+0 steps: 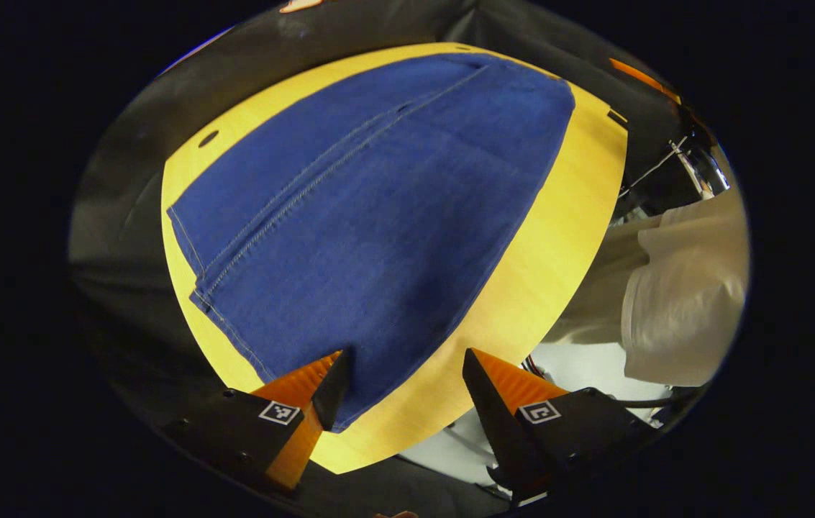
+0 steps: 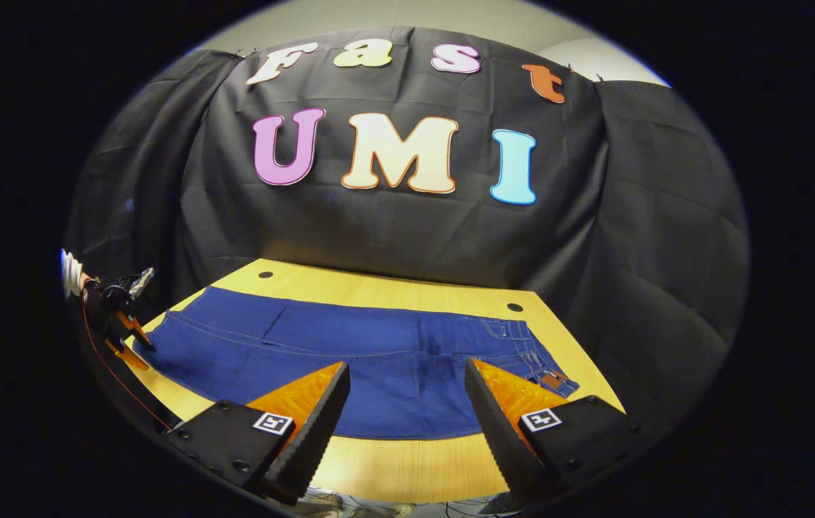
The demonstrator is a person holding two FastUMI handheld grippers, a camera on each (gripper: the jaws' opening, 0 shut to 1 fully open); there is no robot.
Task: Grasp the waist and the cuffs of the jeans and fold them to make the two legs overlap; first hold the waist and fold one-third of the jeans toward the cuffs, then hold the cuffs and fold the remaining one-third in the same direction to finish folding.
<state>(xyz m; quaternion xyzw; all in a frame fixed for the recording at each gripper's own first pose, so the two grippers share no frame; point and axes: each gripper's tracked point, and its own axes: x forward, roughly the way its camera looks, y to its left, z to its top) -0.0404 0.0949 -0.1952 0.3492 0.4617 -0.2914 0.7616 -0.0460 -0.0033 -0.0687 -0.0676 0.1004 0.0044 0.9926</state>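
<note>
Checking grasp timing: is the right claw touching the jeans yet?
Cannot tell. In the right gripper view the right claw stands open over the jeans on the table; its fingertips overlap the denim, but no gap or contact shows plainly.

the left gripper view looks steeply down from close above one end of the jeans [image 1: 378, 216]. the right gripper view faces the back wall from the table's [image 2: 407, 460] front edge, sharing both.
</note>
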